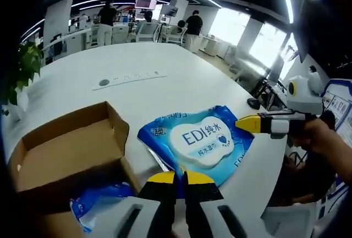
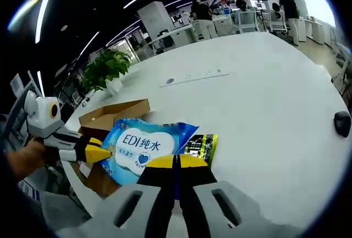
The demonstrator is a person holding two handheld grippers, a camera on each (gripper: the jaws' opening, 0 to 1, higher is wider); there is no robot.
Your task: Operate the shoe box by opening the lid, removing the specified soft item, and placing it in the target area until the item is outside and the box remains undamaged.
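A blue wet-wipes pack (image 1: 201, 139) with a white label hangs between the two grippers, just right of the open cardboard shoe box (image 1: 66, 144). My left gripper (image 1: 182, 178) is shut on the pack's near edge. My right gripper (image 1: 242, 122) comes in from the right, pinching the opposite edge. In the right gripper view the pack (image 2: 146, 144) sits in front of the box (image 2: 115, 111); the right gripper (image 2: 176, 161) is shut on it, and the left gripper (image 2: 107, 153) grips its far side. A second blue pack (image 1: 99, 199) lies inside the box.
The large white table (image 1: 165, 62) carries a socket strip (image 1: 129, 78) and a black mouse (image 2: 342, 122). A potted plant (image 2: 104, 67) stands at one table edge. Beyond the table's far side are several people and chairs.
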